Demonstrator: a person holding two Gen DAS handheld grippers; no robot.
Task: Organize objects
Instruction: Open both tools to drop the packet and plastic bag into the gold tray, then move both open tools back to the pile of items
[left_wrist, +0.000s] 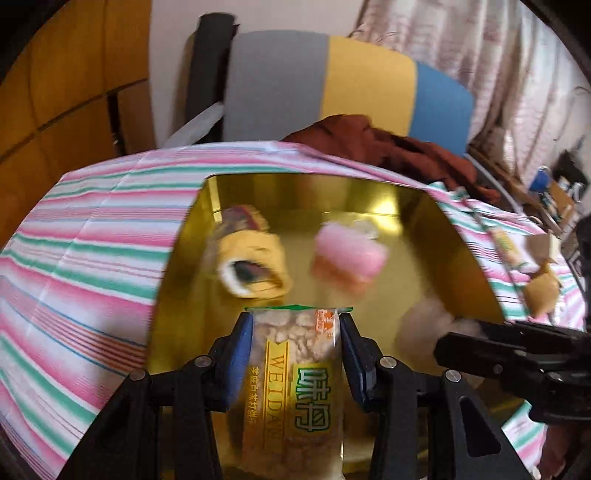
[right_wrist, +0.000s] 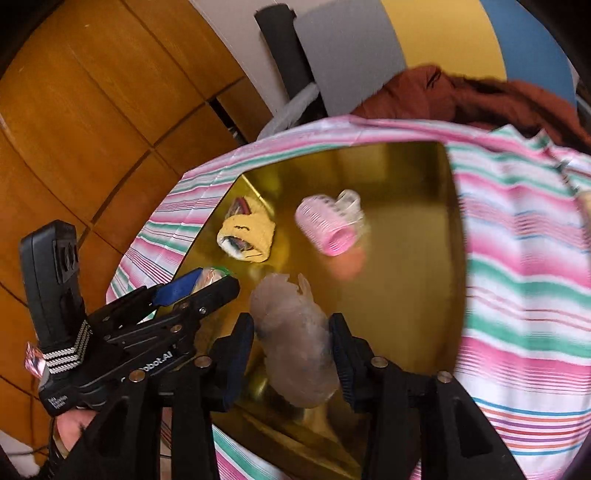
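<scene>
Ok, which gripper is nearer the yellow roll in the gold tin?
Left. The left gripper, holding a snack packet, is just short of the yellow roll; the right gripper sits farther off, toward the gold tin's near right.

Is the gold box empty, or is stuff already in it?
Not empty. The gold box holds a pink hair roller and a yellow rolled cloth on its floor.

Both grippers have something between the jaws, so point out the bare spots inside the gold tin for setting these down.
Inside the gold tin, the bare floor runs along the right wall, right of the pink hair roller. The left side is crowded: the yellow rolled item lies by the left wall and the roller mid-tin.
</scene>
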